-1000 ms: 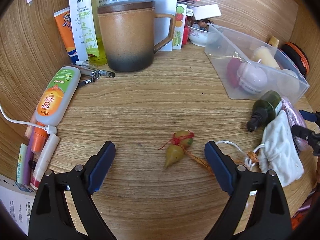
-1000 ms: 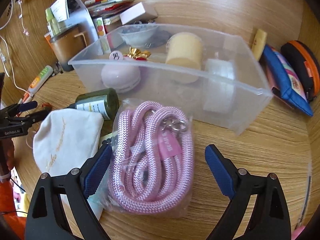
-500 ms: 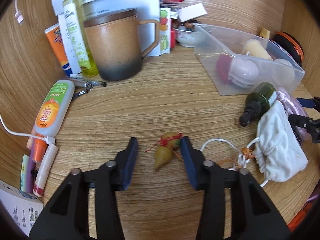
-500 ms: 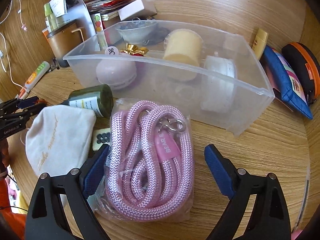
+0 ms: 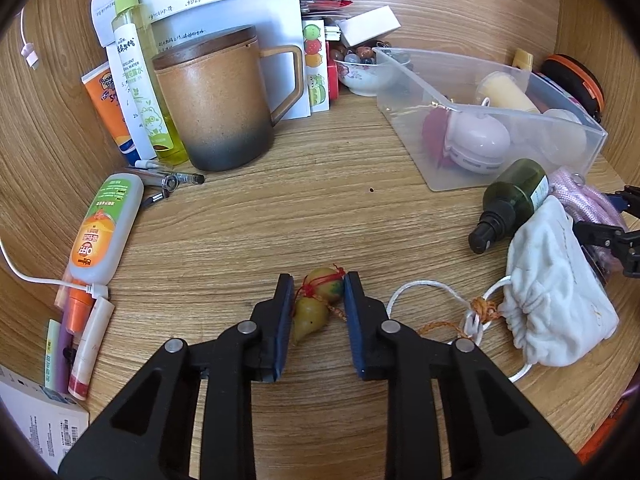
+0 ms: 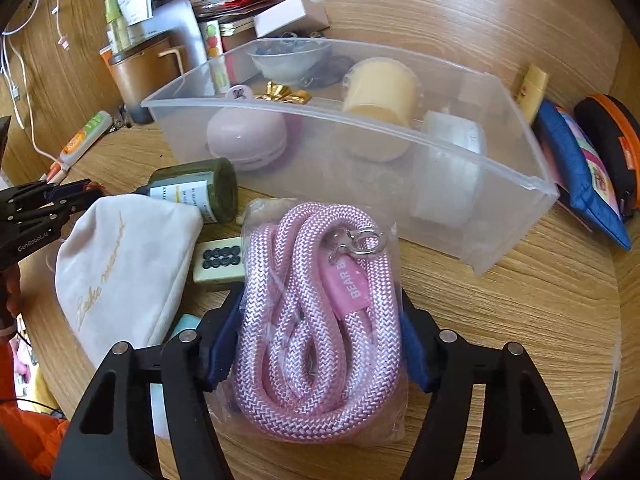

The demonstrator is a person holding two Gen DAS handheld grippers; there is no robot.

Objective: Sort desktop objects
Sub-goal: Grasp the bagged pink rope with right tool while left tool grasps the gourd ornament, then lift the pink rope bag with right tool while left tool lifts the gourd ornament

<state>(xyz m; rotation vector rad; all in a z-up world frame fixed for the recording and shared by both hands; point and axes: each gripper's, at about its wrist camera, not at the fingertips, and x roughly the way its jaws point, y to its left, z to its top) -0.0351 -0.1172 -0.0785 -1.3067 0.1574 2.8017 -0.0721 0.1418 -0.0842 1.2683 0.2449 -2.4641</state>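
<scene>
Left wrist view: the left gripper [image 5: 318,300] points down at the wooden table [image 5: 280,224], and its jaws, which have just been closing, now grip a small gourd charm [image 5: 316,306] tied with red thread; both blue pads touch the charm, which lies on the table between them. An orange braided cord [image 5: 440,326] runs from the charm to the right of the jaws and meets a white drawstring pouch [image 5: 556,296]. Beyond the pouch, ahead and to the right of the jaws, a dark green spray bottle [image 5: 508,204] lies on its side, and behind it stands a clear plastic bin [image 5: 436,176]. Ahead and to the left of the jaws stand a brown lidded mug [image 5: 216,100] and, lying flat nearer the left edge, a white tube with an orange label [image 5: 104,232]. Right wrist view: the right gripper [image 6: 316,336] has its jaws on either side of a pink rope in a clear bag [image 6: 320,312]; they have just been closing, and both blue pads now press against the bag's sides, the bag resting on the table. Directly ahead of the jaws stands the clear plastic bin [image 6: 500,184], with the bag just in front of its near wall. Left of the jaws lies the white drawstring pouch [image 6: 120,256], and a mahjong tile [image 6: 218,264] sits between pouch and bag.
</scene>
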